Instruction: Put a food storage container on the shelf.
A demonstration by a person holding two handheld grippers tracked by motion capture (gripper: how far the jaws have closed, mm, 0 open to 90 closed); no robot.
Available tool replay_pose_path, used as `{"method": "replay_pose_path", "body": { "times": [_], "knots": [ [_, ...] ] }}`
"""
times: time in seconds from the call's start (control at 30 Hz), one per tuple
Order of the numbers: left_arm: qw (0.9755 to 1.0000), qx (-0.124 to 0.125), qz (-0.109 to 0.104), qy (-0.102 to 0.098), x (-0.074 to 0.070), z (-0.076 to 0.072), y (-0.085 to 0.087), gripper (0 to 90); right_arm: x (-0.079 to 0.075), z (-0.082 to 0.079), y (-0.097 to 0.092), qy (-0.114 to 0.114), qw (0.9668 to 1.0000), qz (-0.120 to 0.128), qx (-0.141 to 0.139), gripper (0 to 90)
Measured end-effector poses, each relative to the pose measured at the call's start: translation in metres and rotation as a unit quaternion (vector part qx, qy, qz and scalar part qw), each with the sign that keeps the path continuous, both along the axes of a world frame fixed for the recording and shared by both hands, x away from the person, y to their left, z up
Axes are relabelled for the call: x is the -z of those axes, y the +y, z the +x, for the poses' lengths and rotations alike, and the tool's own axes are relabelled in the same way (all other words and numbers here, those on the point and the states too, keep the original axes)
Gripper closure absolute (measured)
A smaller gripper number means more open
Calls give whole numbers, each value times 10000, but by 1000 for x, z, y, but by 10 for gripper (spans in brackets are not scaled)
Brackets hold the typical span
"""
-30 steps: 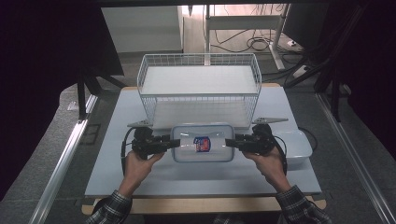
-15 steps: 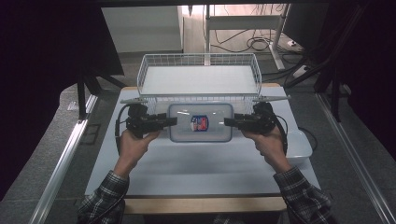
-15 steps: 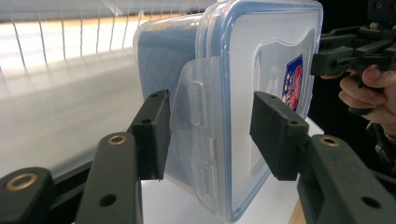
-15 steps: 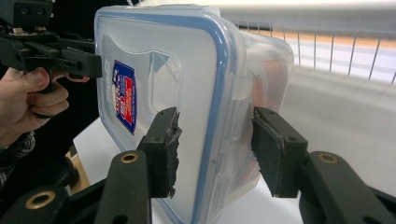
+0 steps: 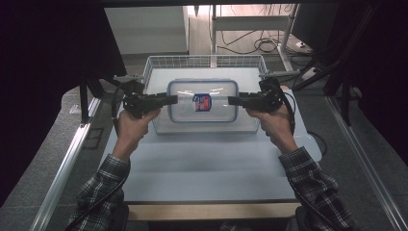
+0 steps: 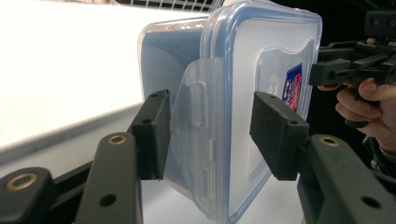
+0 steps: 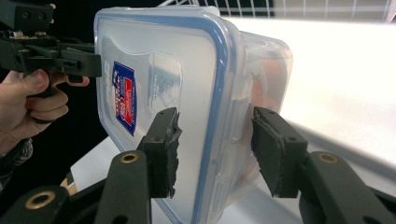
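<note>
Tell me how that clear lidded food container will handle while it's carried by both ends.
The container looks like stiff plastic, so it probably keeps its shape between the left gripper and the right gripper. Its smooth, glossy walls may slip on the pads. It seems nearly empty, so likely light. The clip-on lid appears latched, so it should stay on.

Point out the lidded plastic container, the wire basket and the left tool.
plastic container [image 5: 219, 111]: high view, clear lid beside the sticker.
wire basket [image 5: 204, 58]: high view, far rim.
left tool [image 6: 208, 130]: left gripper view, midway between its pads, which clamp the container's end.
</note>
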State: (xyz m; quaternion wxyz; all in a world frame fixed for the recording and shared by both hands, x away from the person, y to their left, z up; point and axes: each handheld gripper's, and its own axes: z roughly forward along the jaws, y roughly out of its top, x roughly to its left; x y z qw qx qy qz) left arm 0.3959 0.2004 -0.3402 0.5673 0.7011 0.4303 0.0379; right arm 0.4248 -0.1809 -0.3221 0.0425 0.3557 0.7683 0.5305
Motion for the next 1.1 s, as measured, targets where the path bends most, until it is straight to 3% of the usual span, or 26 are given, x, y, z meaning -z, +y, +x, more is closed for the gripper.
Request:
{"method": "replay_pose_path", "body": {
  "times": [0.43,0.57,0.73,1.1],
  "knots": [
    [10000,-32,-81,-23,-32,38,3,491,-31,31,3,-24,9999,78,115,524],
    [9999,-37,-127,50,-34,48,4,490,-35,42,3,-5,9999,76,155,522],
    [9997,-4,-190,153,-26,62,3,489,-35,54,3,66,9996,55,251,517],
    [10000,-25,-65,-62,-26,67,0,475,-29,63,1,73,9995,139,265,503]
  ]
}}
